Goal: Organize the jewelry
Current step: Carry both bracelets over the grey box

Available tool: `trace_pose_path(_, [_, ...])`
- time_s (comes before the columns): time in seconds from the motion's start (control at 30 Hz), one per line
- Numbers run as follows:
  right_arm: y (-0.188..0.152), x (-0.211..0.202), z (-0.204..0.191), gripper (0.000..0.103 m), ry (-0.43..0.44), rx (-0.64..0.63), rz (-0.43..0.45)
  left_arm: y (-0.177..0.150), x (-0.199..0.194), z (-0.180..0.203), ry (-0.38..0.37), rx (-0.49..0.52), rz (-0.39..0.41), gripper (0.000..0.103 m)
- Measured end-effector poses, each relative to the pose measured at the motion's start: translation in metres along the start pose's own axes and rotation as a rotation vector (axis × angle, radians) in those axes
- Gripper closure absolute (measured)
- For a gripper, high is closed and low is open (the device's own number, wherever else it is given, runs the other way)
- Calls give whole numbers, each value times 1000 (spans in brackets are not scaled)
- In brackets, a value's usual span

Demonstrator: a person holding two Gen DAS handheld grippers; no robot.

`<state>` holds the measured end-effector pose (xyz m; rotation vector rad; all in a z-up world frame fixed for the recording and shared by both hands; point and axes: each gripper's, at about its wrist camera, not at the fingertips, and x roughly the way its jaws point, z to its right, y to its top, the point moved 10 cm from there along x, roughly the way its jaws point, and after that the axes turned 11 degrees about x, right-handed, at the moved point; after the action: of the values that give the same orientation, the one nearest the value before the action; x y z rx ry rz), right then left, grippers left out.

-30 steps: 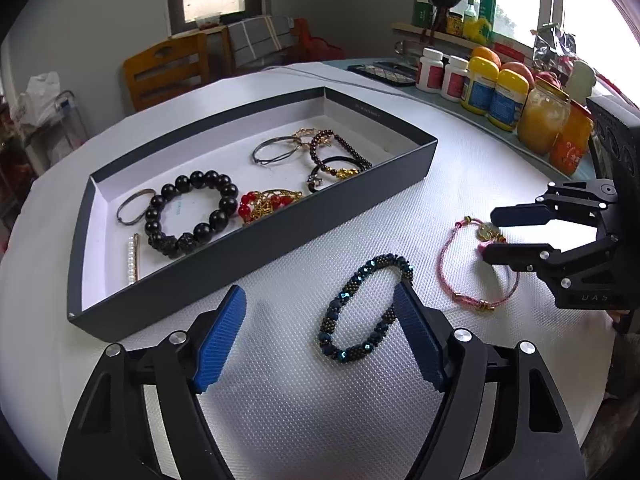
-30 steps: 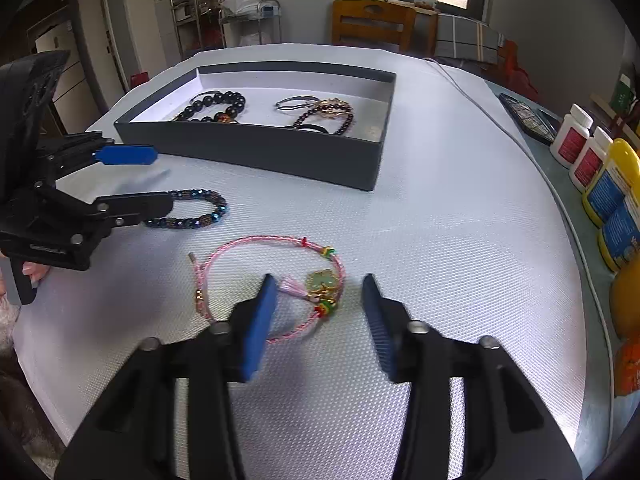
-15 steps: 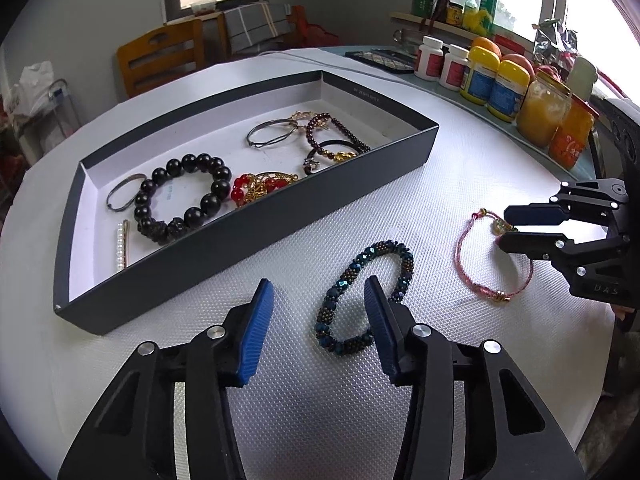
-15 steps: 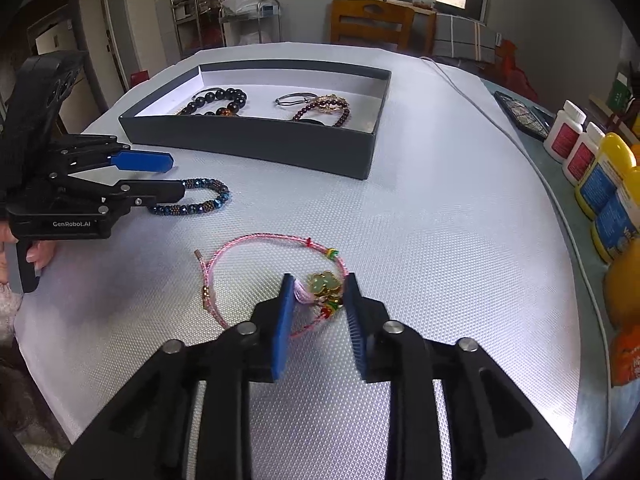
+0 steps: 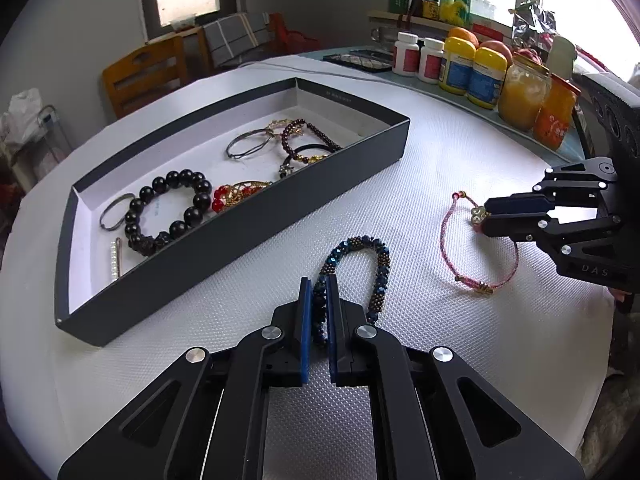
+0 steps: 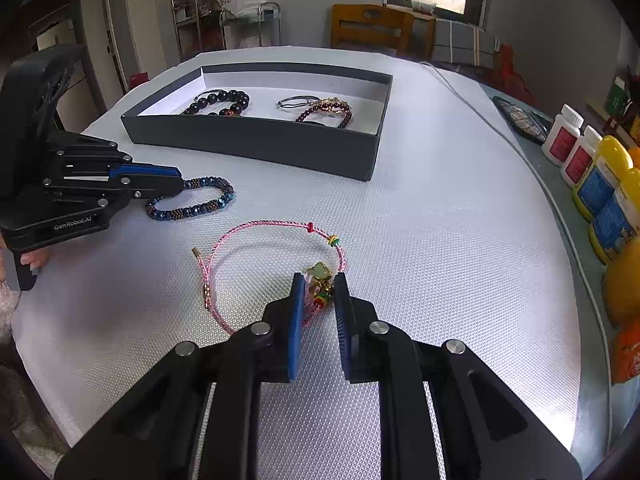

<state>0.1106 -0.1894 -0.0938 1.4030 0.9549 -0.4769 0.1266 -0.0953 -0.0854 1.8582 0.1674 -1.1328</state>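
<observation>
A blue and bronze beaded bracelet (image 5: 372,264) lies on the white table mat. My left gripper (image 5: 319,282) is shut on its near side; it also shows in the right wrist view (image 6: 180,186) beside the bracelet (image 6: 200,210). A pink cord bracelet (image 6: 256,236) with a green charm lies to the right. My right gripper (image 6: 320,280) is shut on the charm end, seen also in the left wrist view (image 5: 486,216) on the cord bracelet (image 5: 448,240). A dark grey tray (image 5: 240,232) holds several bracelets and hair ties.
Bottles and jars (image 5: 480,72) line the table's far right edge, with a flat dark case (image 5: 360,58) beside them. A cable (image 6: 472,96) runs along the table. A wooden chair (image 6: 368,26) stands beyond the table.
Both grippers have closed: the left onto the beaded bracelet, the right onto the charm of the pink cord bracelet. Both moved slightly forward and down.
</observation>
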Motion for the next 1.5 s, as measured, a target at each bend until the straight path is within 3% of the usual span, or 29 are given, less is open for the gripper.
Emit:
trace_pose_path(0.27, [23,-26,0,90,19,12,98,13,-18,-2,25,1,91,96])
trace_pose_path(0.53, [52,-56,-10,90,35,-8,190,16,-25,-12,9,-49,122,96])
trace_pose_path(0.73, [68,-65,-17,90,45,-23,223,30,-48,-11,-13,-63,199,96])
trace_pose_path(0.87, [89,-66,-19,90,38,-38,242,45,-63,-19,7,-52,219,96])
trace_pose_path(1.0, [125,-67,-22,90,33,-42,295,68,-81,-46,87,-48,252,96])
trace_pose_path(1.2, [179,-43,-23,90,52,41,315,99,-77,-101,211,-90,256,96])
trace_pose_path(1.37, [205,-2,-28,90,18,87,298,112,-44,-135,248,-136,214,96])
trace_pose_path(1.5, [218,32,-25,90,-8,121,265,116,-22,-147,224,-165,203,96])
